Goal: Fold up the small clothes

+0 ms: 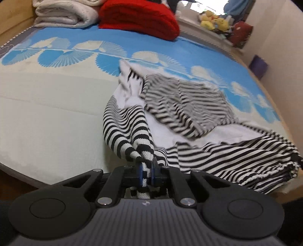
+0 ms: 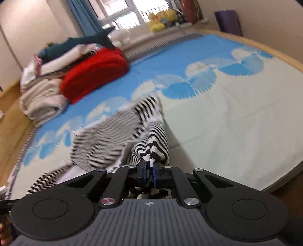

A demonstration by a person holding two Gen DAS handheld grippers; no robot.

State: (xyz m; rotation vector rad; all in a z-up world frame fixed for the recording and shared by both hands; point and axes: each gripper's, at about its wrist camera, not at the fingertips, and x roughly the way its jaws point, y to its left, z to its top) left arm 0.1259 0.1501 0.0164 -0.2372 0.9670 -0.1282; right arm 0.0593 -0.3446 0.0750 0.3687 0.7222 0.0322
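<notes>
The striped garment [image 1: 181, 113] lies crumpled on the bed [image 1: 47, 113], nearer than the red blanket [image 1: 140, 19]; the left tool [image 1: 146, 170] pinches a bunched striped edge between its pads; the right tool [image 2: 150, 170] clamps another edge, fabric hiding its tips; in the right wrist view the garment's [image 2: 106, 136] far folds blur, its shape unclear.

A home bedroom: a bed [image 1: 56, 106], folded blankets [image 1: 64, 15], plush toys [image 2: 161, 19] on the windowsill.
</notes>
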